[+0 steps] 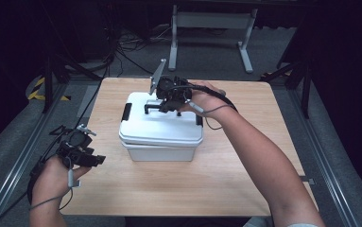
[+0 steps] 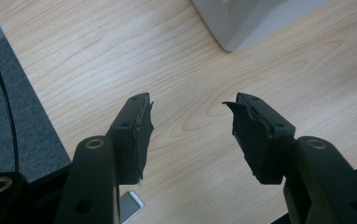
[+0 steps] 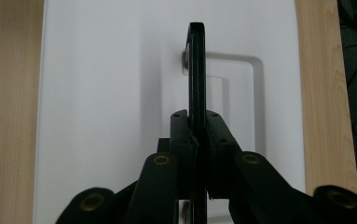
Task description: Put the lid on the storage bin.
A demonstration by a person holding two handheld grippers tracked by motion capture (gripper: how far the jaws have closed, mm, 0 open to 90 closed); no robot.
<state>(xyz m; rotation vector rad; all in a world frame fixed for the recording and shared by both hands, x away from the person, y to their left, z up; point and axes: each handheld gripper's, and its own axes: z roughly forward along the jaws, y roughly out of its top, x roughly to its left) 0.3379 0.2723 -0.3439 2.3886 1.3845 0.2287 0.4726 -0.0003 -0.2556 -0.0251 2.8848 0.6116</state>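
two claws: one idle, one busy, seen from beside the table (image 1: 245, 189).
left claw (image 1: 98, 160): parked low at the table's left edge, jaws spread with bare wood between them; in its own view (image 2: 190, 126) it holds nothing, and a corner of the box (image 2: 246, 23) sits well off ahead.
box (image 1: 162, 142): white, lid on, standing mid-table; black latches at its left (image 1: 127, 111) and right ends.
handle (image 1: 152, 107): black, on top of the lid, raised upright out of its recess.
right claw (image 1: 159, 108): reaching in over the lid, jaws pinched tight on the handle (image 3: 196, 70), about mid-bar in its own view (image 3: 197, 126).
doing it well: i'd keep the pinch centred and pull straight up, slowly, so the box hangs level; the free claw could steady the left side if it tips.
hard to tell: whether the latches are locked or loose, what's inside, and whether the box has left the wood at all; the hand covers most of the right-hand latch.
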